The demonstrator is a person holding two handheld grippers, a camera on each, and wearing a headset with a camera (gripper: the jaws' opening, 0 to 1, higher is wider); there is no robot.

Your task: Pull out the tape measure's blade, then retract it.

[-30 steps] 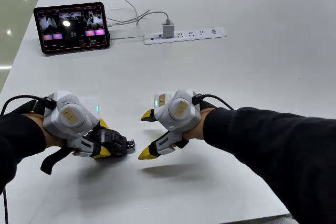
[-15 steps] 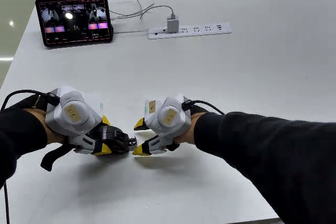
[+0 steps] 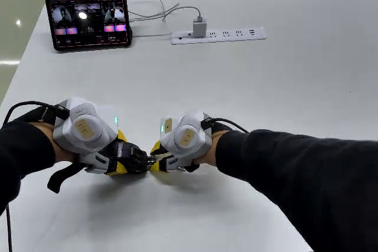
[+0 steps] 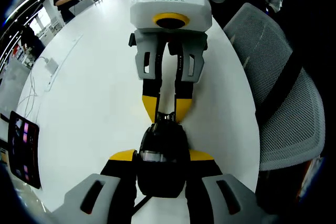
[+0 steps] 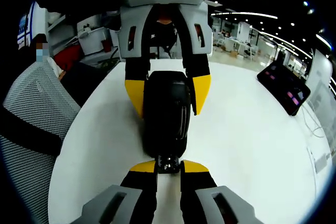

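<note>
The black, rounded tape measure [image 4: 160,174] is held over the white bench [image 3: 266,87], its case clamped between the yellow-tipped jaws of the left tool [image 4: 163,156]. From the case, the metal end hook [image 5: 169,163] is pointed straight at the right tool [image 5: 169,167], which is closed onto it. No blade is yet drawn out; the pull is judged to lie along that shared axis, away from the case.

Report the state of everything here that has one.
Tape measure: blade retracted.
Left gripper: shut on the tape measure.
Right gripper: jaws close on either side of the blade tip; grip unclear.
Tablet: screen lit.
Power strip: one charger plugged in.
</note>
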